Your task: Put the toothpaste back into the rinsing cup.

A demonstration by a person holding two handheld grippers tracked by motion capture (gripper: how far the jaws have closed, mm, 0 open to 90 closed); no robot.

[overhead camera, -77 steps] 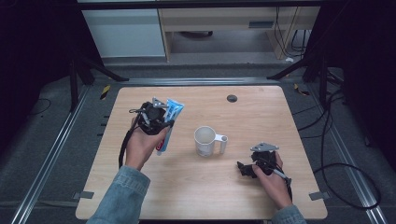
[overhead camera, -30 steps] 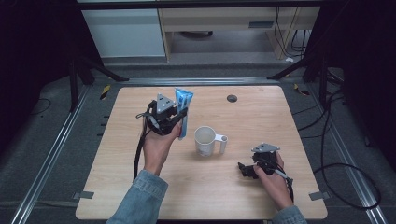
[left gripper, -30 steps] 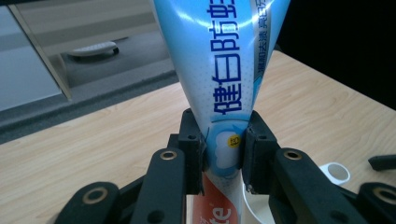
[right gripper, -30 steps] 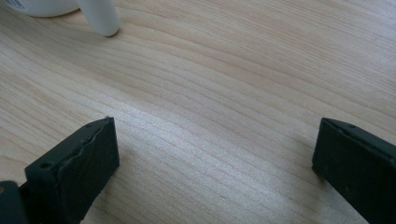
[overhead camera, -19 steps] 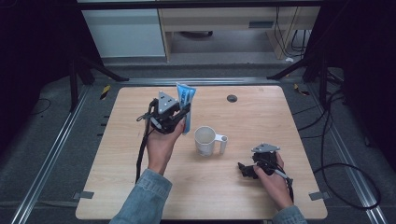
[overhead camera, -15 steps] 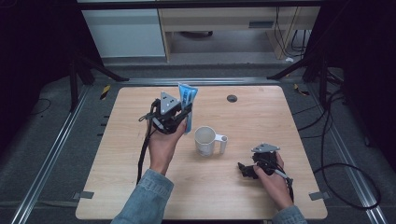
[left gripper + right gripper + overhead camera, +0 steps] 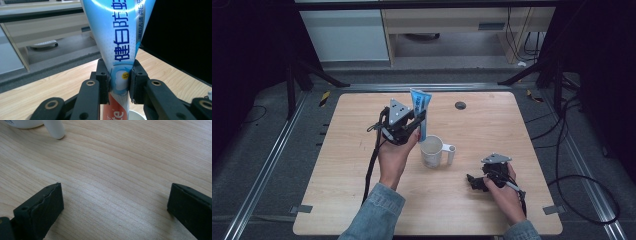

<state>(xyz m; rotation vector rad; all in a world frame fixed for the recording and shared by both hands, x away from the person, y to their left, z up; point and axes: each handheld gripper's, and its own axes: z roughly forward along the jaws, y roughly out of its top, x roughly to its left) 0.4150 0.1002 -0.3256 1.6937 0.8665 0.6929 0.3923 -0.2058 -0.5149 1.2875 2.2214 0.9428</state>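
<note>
My left gripper point(image 7: 421, 121) is shut on a blue and white toothpaste tube point(image 7: 419, 111), held upright just left of a white mug point(image 7: 432, 151) at the table's middle. In the left gripper view the tube point(image 7: 120, 42) is pinched between both pads, its flat crimped end up and its red lower part pointing down toward the mug's rim point(image 7: 136, 115). My right gripper point(image 7: 473, 181) rests low on the wooden table point(image 7: 492, 125) to the right of the mug, its jaws wide apart with nothing between them. The mug's handle point(image 7: 55, 129) appears at the top left of the right gripper view.
A small black round disc point(image 7: 460, 105) lies near the table's far edge. Metal rails run along both sides of the table, and cables trail on the floor at the right. White cabinets stand beyond the far edge.
The left gripper carried the toothpaste tube from the table's left toward the mug and turned it upright. The right gripper stayed still.
</note>
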